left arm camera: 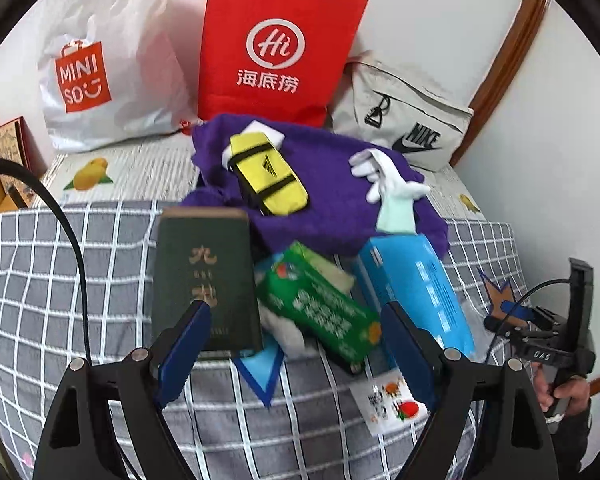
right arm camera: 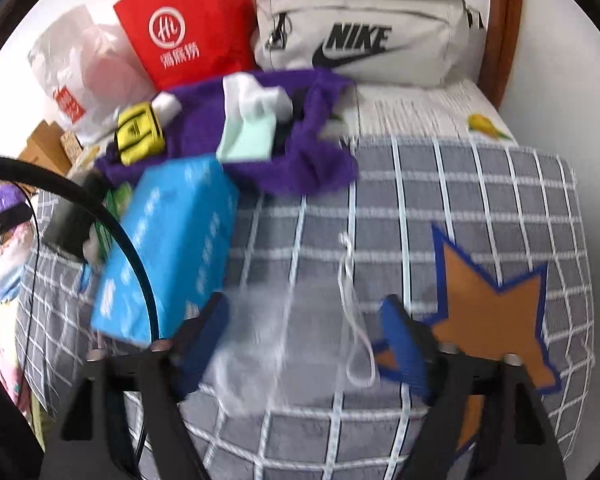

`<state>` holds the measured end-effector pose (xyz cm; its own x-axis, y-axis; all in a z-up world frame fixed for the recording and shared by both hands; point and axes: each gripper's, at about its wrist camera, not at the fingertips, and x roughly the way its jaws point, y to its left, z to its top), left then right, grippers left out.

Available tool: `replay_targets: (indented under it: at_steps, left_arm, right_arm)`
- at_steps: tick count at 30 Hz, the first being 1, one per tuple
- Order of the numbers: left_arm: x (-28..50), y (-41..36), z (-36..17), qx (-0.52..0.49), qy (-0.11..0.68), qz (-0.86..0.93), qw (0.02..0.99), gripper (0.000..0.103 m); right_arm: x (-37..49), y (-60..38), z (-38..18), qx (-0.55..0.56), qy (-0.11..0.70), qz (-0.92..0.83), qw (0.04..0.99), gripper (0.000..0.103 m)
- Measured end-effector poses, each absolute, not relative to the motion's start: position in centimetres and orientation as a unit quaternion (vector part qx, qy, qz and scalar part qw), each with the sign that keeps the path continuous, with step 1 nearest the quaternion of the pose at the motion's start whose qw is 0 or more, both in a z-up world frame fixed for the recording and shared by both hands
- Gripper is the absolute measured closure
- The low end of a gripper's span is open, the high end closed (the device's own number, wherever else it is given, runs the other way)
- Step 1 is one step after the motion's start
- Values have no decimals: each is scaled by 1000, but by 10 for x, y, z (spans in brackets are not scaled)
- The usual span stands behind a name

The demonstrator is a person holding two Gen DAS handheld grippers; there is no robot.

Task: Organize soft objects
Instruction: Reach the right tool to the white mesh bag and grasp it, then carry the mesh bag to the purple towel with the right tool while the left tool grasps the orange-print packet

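A pile lies on a grey checked blanket (left arm camera: 60, 280): a purple towel (left arm camera: 328, 196), a yellow pouch (left arm camera: 268, 176) and a white glove (left arm camera: 384, 176) on it, a dark green book (left arm camera: 206, 276), a green tissue pack (left arm camera: 320, 304) and a blue tissue pack (left arm camera: 416, 292). My left gripper (left arm camera: 296, 344) is open and empty, just in front of the green pack and book. My right gripper (right arm camera: 304, 340) is open over a clear mesh drawstring bag (right arm camera: 284, 332), with the blue pack (right arm camera: 168, 248) at its left. The towel (right arm camera: 300, 152) and glove (right arm camera: 252, 120) lie beyond.
A white Miniso bag (left arm camera: 100, 68), a red paper bag (left arm camera: 276, 48) and a beige Nike pouch (left arm camera: 412, 120) stand against the back wall. A sticker sheet (left arm camera: 392, 404) lies near my left gripper. An orange star patch (right arm camera: 492, 308) is on the blanket at right.
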<state>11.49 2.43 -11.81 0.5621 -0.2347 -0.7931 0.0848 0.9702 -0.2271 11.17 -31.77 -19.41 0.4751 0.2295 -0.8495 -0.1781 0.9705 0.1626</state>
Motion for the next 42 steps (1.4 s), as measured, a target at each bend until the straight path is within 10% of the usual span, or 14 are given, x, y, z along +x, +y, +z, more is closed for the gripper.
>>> replay_targets:
  at_steps: [17,19,24,42]
  left_arm:
    - [55,10,-132,-64,480,-95,870,17]
    - [52,9,-135,-63,484,-93,868,17]
    - [49,5,-144,-61,495,-94,862,17]
    - [61,-80,-187,-13,536,-163,828,17]
  right_arm:
    - [103,-297,-242,-13,477,132,869,5]
    - [99,-298,-243,-16,467,135,874,10]
    - [89,-301,-234,-19,461,152,874,90]
    - [62,-327,-202,55,470,138,870,93]
